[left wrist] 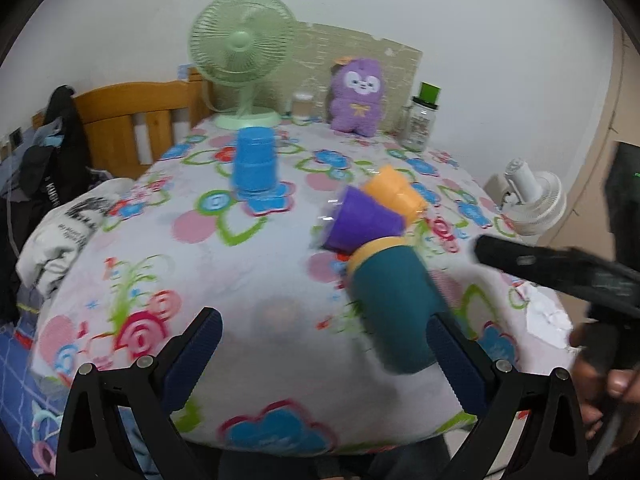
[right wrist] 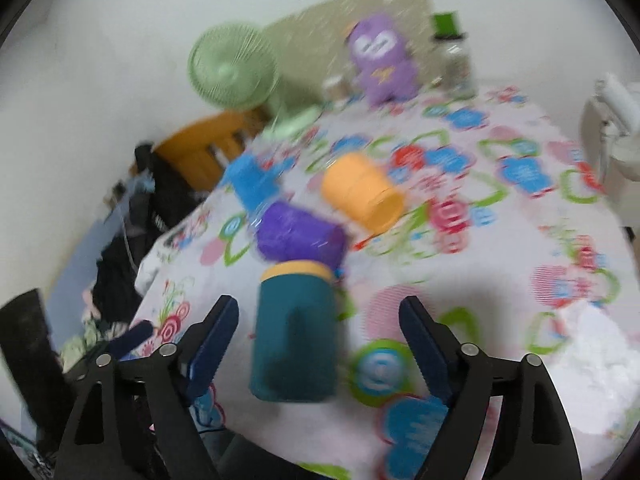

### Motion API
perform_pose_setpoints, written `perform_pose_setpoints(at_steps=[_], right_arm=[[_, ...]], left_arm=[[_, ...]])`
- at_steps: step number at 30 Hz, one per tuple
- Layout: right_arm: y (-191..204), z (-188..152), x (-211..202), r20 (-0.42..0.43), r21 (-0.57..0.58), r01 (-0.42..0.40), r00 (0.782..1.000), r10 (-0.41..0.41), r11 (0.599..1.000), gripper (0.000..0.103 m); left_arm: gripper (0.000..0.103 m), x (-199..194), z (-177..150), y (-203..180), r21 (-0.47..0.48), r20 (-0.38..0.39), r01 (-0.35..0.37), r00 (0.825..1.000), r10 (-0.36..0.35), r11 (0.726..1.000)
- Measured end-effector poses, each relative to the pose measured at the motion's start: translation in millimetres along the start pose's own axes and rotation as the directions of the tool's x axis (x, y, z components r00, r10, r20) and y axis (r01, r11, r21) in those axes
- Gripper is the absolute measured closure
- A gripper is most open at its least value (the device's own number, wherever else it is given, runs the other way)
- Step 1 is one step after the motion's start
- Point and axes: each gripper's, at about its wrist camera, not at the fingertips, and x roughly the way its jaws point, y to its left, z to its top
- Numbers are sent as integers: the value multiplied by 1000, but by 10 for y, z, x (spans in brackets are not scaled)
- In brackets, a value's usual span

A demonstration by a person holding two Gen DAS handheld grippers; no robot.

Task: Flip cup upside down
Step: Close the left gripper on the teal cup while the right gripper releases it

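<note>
My right gripper (right wrist: 316, 342) hovers with jaws wide, flanking the teal cup (right wrist: 296, 332) lying on its side on the worktop (right wrist: 520, 240). My left gripper (left wrist: 324, 344) hangs low, jaws wide, empty, beside the cup.

The teal cup (left wrist: 394, 308) looks like smooth matt plastic. A printed cloth (left wrist: 248, 280) covers the worktop. Beyond the tongs stands a fuzzy purple plush (left wrist: 358, 98).

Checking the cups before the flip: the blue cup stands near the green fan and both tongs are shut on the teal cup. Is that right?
Not quite. The blue cup does stand near the green fan, but both the left tongs and right tongs are open, holding nothing. The right wrist view shows the teal cup ungripped between them.
</note>
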Motion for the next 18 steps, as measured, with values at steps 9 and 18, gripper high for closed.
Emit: perform_pose_setpoints(at_steps=[9,18], right_arm=[[-649,-170,-352,42,104,60,997,-64,993,13],[-848,-286,-253,20,128,28,999,-31,991,13]], left_arm=[[0,578,-4,-599,86,-97,34,995,-25,996],[13,822,-128,-607,41,-153,6,988,0,999]])
